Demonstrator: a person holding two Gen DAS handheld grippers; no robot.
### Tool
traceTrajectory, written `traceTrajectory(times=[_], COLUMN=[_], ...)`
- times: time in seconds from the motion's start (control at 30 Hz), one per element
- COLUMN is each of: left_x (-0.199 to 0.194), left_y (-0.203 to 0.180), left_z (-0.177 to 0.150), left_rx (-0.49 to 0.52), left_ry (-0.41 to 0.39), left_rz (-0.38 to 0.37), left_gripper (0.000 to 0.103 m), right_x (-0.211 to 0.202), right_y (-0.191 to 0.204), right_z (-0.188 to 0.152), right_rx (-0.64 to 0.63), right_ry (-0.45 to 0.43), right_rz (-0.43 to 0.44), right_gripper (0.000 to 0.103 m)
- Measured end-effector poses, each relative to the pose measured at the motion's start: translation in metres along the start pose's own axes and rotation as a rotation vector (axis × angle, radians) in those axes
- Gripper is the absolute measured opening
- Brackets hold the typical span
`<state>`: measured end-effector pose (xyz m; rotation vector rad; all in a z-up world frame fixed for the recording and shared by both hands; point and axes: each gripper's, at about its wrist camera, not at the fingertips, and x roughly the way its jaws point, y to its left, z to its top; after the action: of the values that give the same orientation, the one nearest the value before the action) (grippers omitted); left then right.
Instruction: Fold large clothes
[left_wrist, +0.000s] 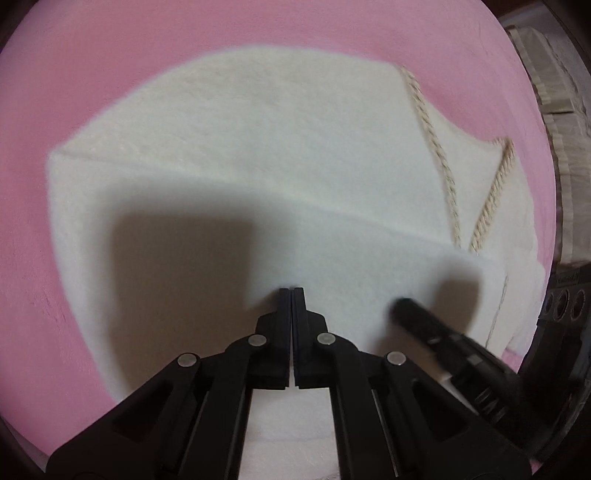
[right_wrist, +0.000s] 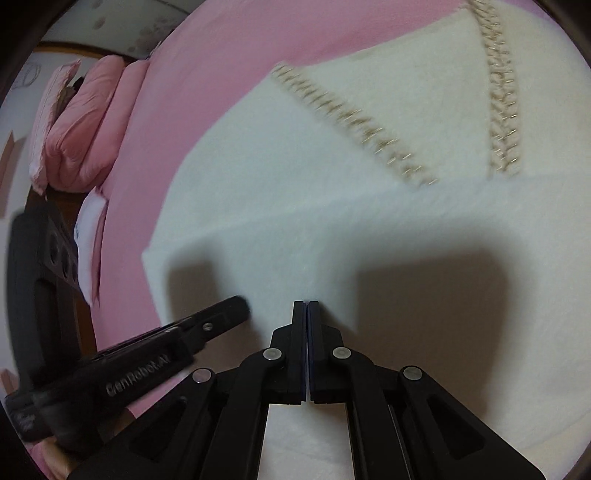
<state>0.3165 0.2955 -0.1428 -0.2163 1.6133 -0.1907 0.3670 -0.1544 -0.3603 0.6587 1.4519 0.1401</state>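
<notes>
A white fuzzy garment (left_wrist: 258, 155) with beige braided neckline trim (left_wrist: 439, 162) lies spread on a pink sheet (left_wrist: 92, 74), with a fold edge running across it. My left gripper (left_wrist: 291, 292) hangs just over the cloth, shut, and I see no fabric between its fingers. Its shadow falls on the cloth to the left. The right gripper (left_wrist: 400, 306) shows blurred at the lower right. In the right wrist view my right gripper (right_wrist: 307, 303) is shut above the same garment (right_wrist: 295, 206), apart from it, with the trim (right_wrist: 354, 118) beyond. The left gripper (right_wrist: 240, 304) is close at its left.
Pink pillows and folded bedding (right_wrist: 81, 122) are piled at the far left of the bed, with a white item (right_wrist: 88, 236) beside them. Pale stacked material (left_wrist: 554, 110) stands past the bed's right edge. Pink sheet (right_wrist: 221, 55) surrounds the garment.
</notes>
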Motion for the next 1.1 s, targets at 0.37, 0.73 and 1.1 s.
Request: traceTrajectory(times=[0.37,0.73,1.1], left_x=[-0.086,-0.079,-0.113], left_y=[0.114,0.042,0.104], left_z=[-0.001,-0.122,-0.172], left_rx=[-0.12,-0.085,-0.111], left_ry=[-0.138,0.001,-0.071], left_rz=[0.168,-0.189,0.036], left_gripper=[0.001,0.001,0.001], right_x=[-0.107,-0.061,-0.085], right_y=[-0.163,-0.041,-0.099], right_z=[0.017,-0.013,-0.012], right_rx=[0.245,0.03,-0.014], right_ry=[-0.216,-0.001,-0.051], right_rz=[-0.266,0.127,-0.253], right_gripper=[0.0,0.0,0.0])
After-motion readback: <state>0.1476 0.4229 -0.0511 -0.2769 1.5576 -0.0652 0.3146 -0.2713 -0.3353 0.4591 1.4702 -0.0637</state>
